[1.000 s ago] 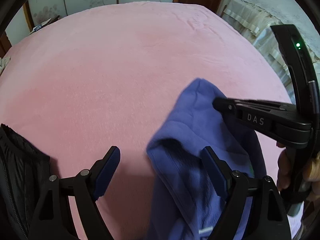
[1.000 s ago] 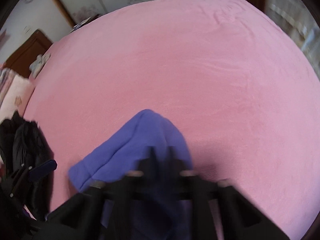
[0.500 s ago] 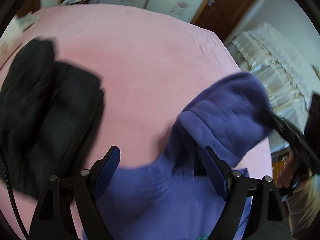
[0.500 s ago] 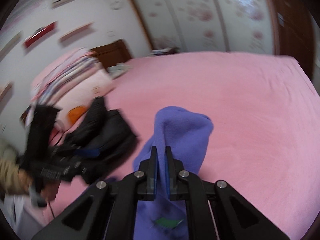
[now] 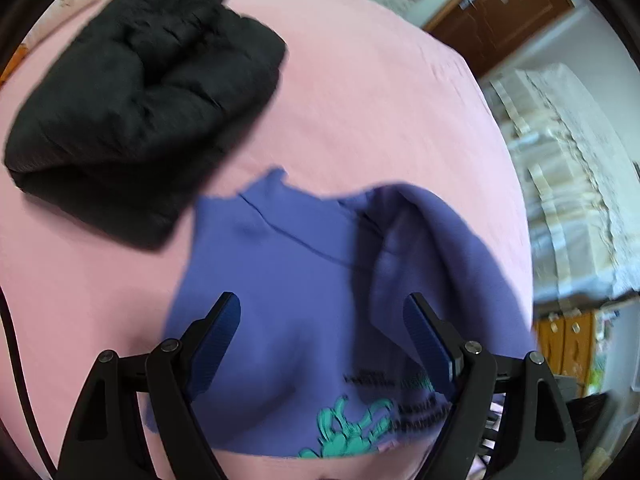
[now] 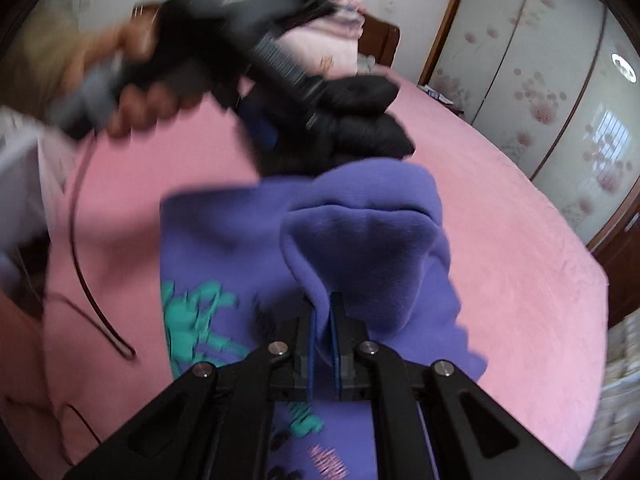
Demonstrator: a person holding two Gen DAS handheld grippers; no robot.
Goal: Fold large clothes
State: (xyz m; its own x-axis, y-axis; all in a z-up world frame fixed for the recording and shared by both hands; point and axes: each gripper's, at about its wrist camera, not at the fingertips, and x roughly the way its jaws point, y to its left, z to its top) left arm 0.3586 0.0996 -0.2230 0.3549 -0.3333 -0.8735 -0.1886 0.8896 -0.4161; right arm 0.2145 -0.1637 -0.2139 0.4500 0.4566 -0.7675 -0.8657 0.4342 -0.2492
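A purple sweatshirt (image 5: 288, 280) with a green print lies on the pink bed; it also shows in the right wrist view (image 6: 224, 248). My left gripper (image 5: 320, 336) is open and empty, hovering above the sweatshirt's chest. My right gripper (image 6: 323, 320) is shut on a fold of the sweatshirt's purple fabric (image 6: 360, 240) and holds it raised above the body. In the right wrist view the left gripper (image 6: 256, 124) appears blurred, held in a hand above the sweatshirt.
A black padded jacket (image 5: 140, 92) lies folded on the pink bed (image 5: 360, 100) beyond the sweatshirt, also in the right wrist view (image 6: 368, 120). A lace-covered piece of furniture (image 5: 568, 184) stands to the right of the bed. Wardrobe doors (image 6: 560, 80) are behind.
Both grippers have swung round toward the black jacket. The right gripper has carried the purple fold over the sweatshirt's body. The left gripper stays open.
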